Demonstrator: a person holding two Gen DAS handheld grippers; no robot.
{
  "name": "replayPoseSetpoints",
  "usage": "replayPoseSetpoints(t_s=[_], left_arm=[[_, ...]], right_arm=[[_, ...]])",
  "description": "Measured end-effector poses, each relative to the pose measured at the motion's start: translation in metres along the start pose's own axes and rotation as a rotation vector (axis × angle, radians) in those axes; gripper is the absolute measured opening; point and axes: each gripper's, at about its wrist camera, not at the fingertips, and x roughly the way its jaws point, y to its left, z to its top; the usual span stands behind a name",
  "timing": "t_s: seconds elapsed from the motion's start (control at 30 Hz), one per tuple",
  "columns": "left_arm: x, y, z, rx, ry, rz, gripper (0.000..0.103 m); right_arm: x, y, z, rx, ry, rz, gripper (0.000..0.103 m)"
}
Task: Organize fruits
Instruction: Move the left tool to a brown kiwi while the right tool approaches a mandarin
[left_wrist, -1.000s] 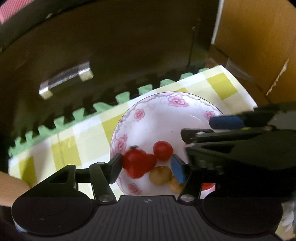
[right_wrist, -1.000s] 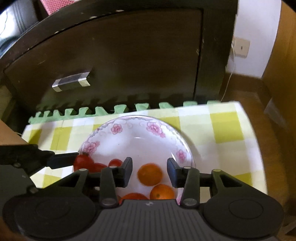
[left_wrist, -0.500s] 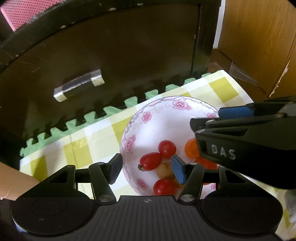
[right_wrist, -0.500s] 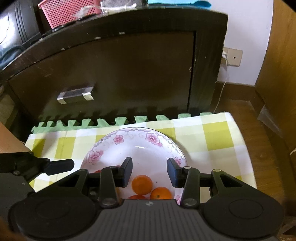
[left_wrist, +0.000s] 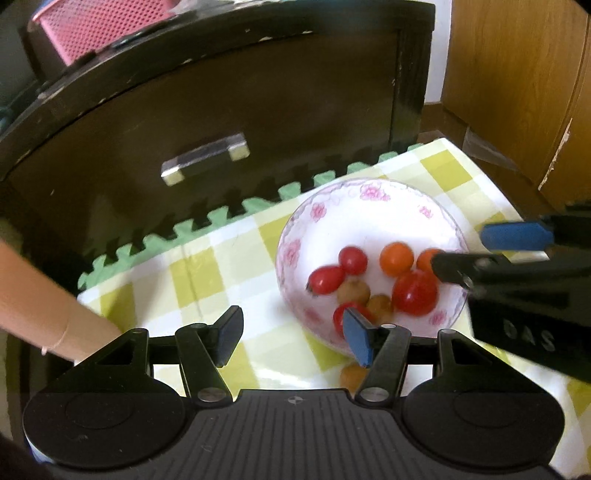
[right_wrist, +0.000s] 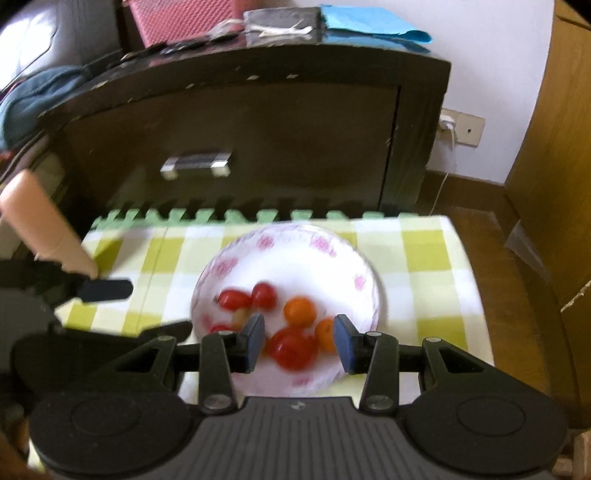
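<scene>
Fruit sits in glossy white bowl (left_wrist: 295, 236) w/ pink flower rim on yellow-check cloth (left_wrist: 207, 266) over desk: round red tomatoes (left_wrist: 415, 291), small oranges (right_wrist: 300, 311), tan ones. Left claw (left_wrist: 293, 338) wide open, empty, near bowl's edge; right claw (right_wrist: 298, 339) open, empty, above bowl. Dark wood cabinet (right_wrist: 280, 140) w/ metal handle behind.

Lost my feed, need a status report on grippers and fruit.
Left gripper open, empty. Right gripper open, empty, above bowl. Tomatoes and oranges in bowl. Nothing blocking.
</scene>
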Motion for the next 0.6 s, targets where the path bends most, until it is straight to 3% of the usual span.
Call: replayPoseSetpoints(t_s=[0.27,0.6], left_arm=[[-0.004,0.02,-0.017,-0.037,0.048,-0.034,0.068],[-0.005,0.023,-0.026,-0.028,0.075,-0.06,0.07]], right_arm=[[-0.006,0.023,-0.037,-0.049,0.092,0.062,0.04],[0.018,0.052,-0.061,-0.077,0.2,0.117,0.04]])
